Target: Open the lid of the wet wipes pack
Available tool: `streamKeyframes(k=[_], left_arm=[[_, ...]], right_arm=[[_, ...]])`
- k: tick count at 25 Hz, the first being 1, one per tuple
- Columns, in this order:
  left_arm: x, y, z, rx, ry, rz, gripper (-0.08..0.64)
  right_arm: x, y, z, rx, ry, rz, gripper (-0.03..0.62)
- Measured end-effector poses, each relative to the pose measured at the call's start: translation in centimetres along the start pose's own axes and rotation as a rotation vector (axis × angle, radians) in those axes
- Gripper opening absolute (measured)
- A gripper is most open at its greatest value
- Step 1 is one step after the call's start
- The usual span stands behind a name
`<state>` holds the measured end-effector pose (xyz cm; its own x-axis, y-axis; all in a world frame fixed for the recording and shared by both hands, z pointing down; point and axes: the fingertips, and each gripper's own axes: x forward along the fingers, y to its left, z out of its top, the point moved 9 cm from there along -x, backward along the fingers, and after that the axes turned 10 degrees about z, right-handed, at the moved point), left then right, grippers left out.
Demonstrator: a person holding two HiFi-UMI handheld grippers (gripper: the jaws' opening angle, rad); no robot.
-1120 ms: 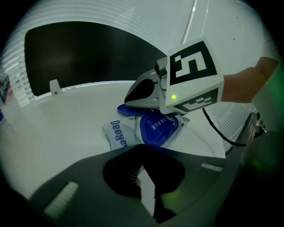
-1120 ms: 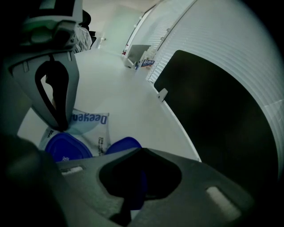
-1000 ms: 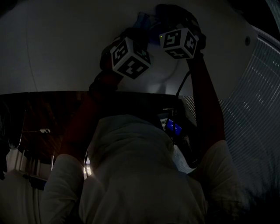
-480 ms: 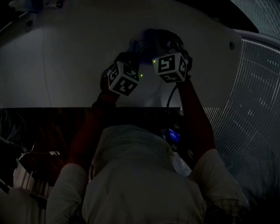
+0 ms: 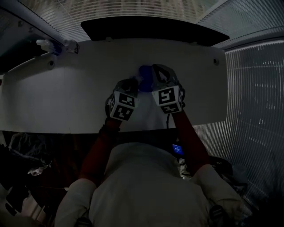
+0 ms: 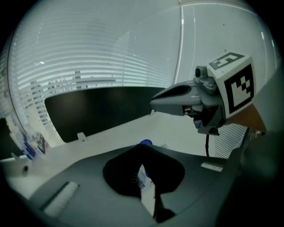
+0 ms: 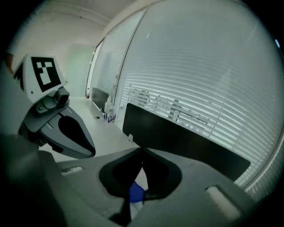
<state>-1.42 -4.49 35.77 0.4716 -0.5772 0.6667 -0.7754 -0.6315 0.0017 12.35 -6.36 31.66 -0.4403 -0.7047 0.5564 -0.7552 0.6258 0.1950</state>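
Note:
The wet wipes pack (image 5: pixel 145 84), white with a blue lid, sits between the two gripper tips over the white table (image 5: pixel 66 97). My left gripper (image 5: pixel 132 85) has its jaws closed, and the white pack (image 6: pixel 145 179) fills the slit between them. The blue lid (image 6: pixel 145 142) peeks out just past the tips. My right gripper (image 5: pixel 156 74) is also shut. The blue lid (image 7: pixel 136 193) shows blurred in the slit under its jaws; I cannot tell whether it is pinched. Each gripper sees the other alongside: right gripper (image 6: pixel 153 103), left gripper (image 7: pixel 91 153).
A long black panel (image 5: pixel 155 29) stands along the table's far edge, with window blinds (image 5: pixel 133 6) behind it. Small bottles (image 5: pixel 57 45) stand at the far left corner. The table's near edge (image 5: pixel 66 131) runs just in front of the person's body.
Both grippers have risen together with the blue-lidded pack still between them. The head view has pulled back, and the whole table with its far panel is now in view.

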Motion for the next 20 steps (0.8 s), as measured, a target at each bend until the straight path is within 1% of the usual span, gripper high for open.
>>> streamKeyframes(k=[2, 5, 12, 20], left_arm=[[-1.0, 0.2, 1.6, 0.016, -0.047, 0.015, 0.002], [-2.7, -0.6, 2.6, 0.018, -0.105, 0.023, 0.002], [-7.0, -4.1, 3.1, 0.031, -0.172, 0.004, 0.002], [-9.1, -5.4, 5.4, 0.068, -0.258, 0.006, 0.002]], right_arm=[[-1.2, -0.1, 0.6, 0.021, -0.033, -0.031, 0.002], [-3.8, 0.4, 1.6, 0.057, -0.072, -0.051, 0.002], [-10.3, 1.9, 2.9, 0.167, -0.182, -0.067, 0.002], [-13.4, 3.7, 4.6, 0.178, -0.286, -0.054, 0.002]])
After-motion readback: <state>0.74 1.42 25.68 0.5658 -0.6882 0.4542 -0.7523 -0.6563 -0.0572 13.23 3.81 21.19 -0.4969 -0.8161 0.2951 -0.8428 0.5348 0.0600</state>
